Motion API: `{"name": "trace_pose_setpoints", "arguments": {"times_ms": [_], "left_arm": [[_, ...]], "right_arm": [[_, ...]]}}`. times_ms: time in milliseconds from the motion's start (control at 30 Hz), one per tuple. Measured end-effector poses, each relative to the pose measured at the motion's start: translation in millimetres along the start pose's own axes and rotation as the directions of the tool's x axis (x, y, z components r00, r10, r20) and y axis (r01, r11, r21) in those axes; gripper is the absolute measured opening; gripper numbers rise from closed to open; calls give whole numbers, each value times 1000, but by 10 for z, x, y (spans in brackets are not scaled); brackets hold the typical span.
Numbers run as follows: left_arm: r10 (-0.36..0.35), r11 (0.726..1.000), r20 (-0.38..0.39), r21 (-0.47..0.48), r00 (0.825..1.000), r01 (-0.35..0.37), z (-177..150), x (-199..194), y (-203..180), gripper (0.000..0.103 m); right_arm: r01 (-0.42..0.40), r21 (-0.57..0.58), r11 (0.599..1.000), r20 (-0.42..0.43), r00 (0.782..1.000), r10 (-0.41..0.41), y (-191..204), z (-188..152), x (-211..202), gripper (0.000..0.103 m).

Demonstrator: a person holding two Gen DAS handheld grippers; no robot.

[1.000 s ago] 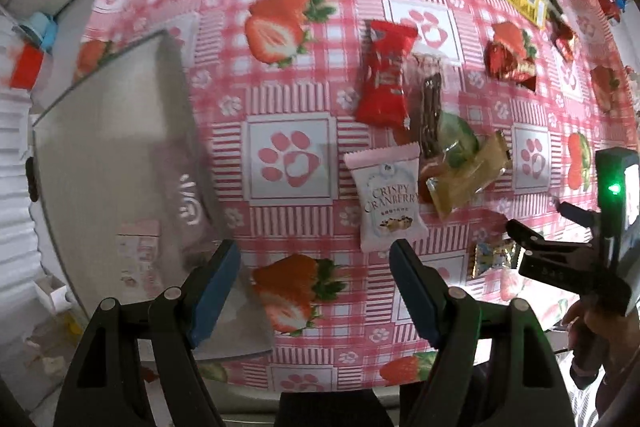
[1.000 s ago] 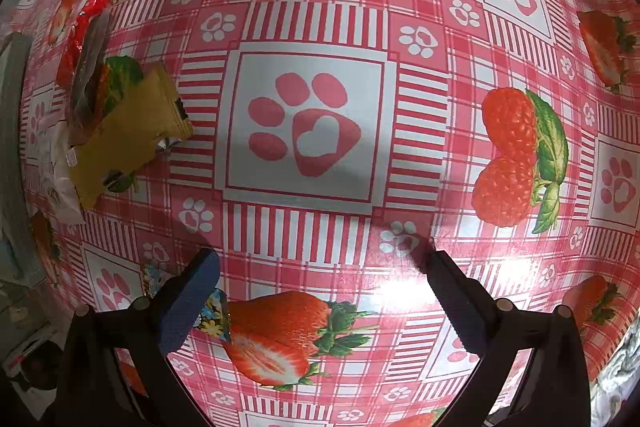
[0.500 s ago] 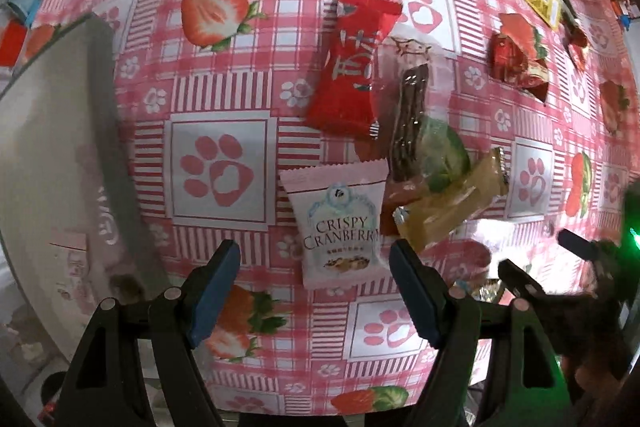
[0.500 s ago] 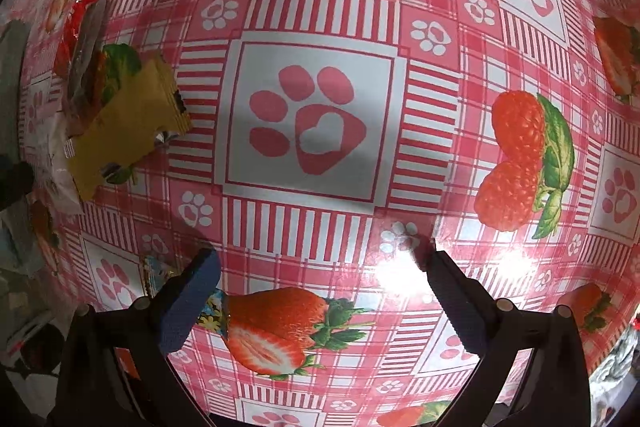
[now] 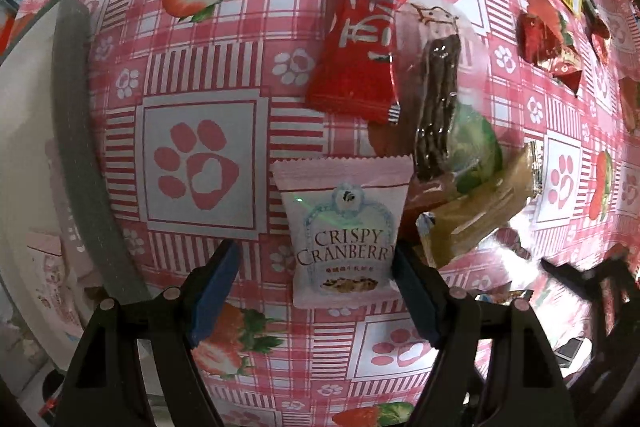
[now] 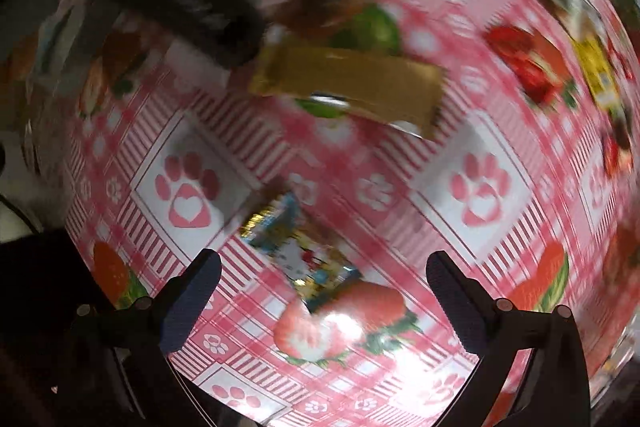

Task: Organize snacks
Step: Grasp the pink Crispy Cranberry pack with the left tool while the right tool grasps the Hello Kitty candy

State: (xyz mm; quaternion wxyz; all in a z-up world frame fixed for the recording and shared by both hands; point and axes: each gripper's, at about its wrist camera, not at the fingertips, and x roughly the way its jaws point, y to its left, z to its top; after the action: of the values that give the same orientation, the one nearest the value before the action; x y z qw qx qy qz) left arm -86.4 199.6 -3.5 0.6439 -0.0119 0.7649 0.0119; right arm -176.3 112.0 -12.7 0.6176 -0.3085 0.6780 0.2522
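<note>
A pale pink "Crispy Cranberry" packet [image 5: 344, 231] lies flat on the strawberry tablecloth. My left gripper [image 5: 314, 291] points down over it, open, with the packet's lower half between the blue pads; the right pad sits at its edge and the left pad stands clear. In the blurred right wrist view, a small shiny cartoon-print packet [image 6: 300, 251] lies just ahead of and between the fingers of my right gripper [image 6: 322, 299]. Those jaws are closing but the pads do not touch it. A gold packet [image 6: 348, 83] lies beyond it.
Beside the cranberry packet lie a red packet [image 5: 360, 47], a clear packet of dark sticks [image 5: 436, 99] and the gold packet [image 5: 480, 215]. A grey tray [image 5: 72, 107] sits at the left table edge. More red and yellow wrappers [image 5: 548, 35] lie far right.
My left gripper has sunk toward the cranberry packet, which now lies between its fingers. My right gripper has rolled and slid over to the small cartoon-print packet, its jaws narrowing.
</note>
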Motion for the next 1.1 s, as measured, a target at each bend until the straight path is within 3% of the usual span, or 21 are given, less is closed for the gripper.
{"name": "trace_pose_setpoints", "arguments": {"times_ms": [33,133,200,267,467,733,1000,1100], "left_arm": [[1,1000,0,0,1000,-1,-1,3,3,80],[-2,1000,4,6,1000,2,11,16,-38,79],[8,1000,13,10,1000,-8,8,-18,-81,71],[5,1000,21,11,1000,-5,-75,-100,33,54],[-25,1000,57,12,998,25,-152,-259,172,50],[-26,999,165,32,986,21,-429,-773,279,50],[16,1000,255,-10,967,-15,-588,-1170,698,50],[32,999,271,-45,962,-21,-465,-1160,870,50]], "right_arm": [[-1,-13,1000,-20,1000,1,27,26,31,80],[13,-26,1000,-45,999,-14,58,82,47,74],[13,-17,1000,-48,999,-14,62,99,10,62],[-3,-1,1000,-53,999,3,88,108,-43,30],[-79,160,984,-47,995,88,-207,100,-171,29],[-157,368,916,20,987,160,-722,32,-466,29],[-185,371,910,79,983,168,-900,384,-891,29],[-191,338,921,98,981,168,-839,635,-1044,29]]}}
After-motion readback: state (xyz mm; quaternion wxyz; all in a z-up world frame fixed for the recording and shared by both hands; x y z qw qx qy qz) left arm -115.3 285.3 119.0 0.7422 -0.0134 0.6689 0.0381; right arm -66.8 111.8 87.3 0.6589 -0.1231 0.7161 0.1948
